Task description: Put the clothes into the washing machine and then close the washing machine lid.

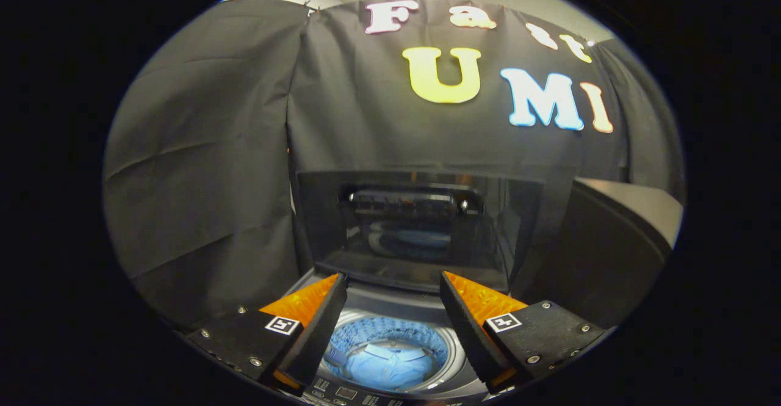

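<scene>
The black cloth wall (213,149) closes off the back and left side of the booth, hanging in loose folds. Against it stands the washer (399,299), a top-loading unit seen from above its front edge. Its lid (421,223) is raised, standing roughly upright behind the tub opening; the dark glossy panel reflects the tub below, and a handle bar (412,198) runs across its upper part. To the right of the washer, close beside the lid, sits a dark box (616,247) with a paler top face; what it is cannot be told. The round drum (390,333) is open beneath the lid, with a perforated blue inner wall. A light blue shirt (387,363) lies inside the drum, bunched at the bottom, its collar visible. The control strip (348,394) runs along the washer's front edge, nearest the camera. The gripper (393,287) hovers above the drum opening with its fingers (317,308) spread wide apart, gripping nothing; the shirt lies below the gap between them, clear of both fingers.
</scene>
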Tool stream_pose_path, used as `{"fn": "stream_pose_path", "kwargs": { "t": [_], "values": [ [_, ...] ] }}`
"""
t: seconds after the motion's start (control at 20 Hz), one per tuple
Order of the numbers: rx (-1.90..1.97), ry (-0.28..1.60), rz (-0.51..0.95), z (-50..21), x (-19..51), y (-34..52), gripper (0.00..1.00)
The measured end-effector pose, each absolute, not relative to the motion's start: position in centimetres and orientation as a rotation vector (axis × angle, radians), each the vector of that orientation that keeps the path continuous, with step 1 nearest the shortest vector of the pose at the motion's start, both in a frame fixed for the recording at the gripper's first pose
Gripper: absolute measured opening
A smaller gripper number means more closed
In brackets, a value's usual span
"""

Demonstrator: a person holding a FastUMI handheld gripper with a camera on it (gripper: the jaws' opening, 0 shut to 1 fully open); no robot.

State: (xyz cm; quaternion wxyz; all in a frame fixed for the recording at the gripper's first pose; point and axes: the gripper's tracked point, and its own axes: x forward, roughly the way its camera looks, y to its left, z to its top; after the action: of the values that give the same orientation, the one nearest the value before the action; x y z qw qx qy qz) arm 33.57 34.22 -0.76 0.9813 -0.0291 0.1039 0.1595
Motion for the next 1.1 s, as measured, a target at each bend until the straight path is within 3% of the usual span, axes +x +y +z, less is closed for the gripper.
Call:
{"fn": "stream_pose_path", "kwargs": {
  "t": [0.6,1.1],
  "values": [
    [-0.043,0.05,0.273,8.4,40.5,36.1,0.95],
    [-0.014,0.13,0.209,8.4,48.1,37.5,0.95]
  ]
}}
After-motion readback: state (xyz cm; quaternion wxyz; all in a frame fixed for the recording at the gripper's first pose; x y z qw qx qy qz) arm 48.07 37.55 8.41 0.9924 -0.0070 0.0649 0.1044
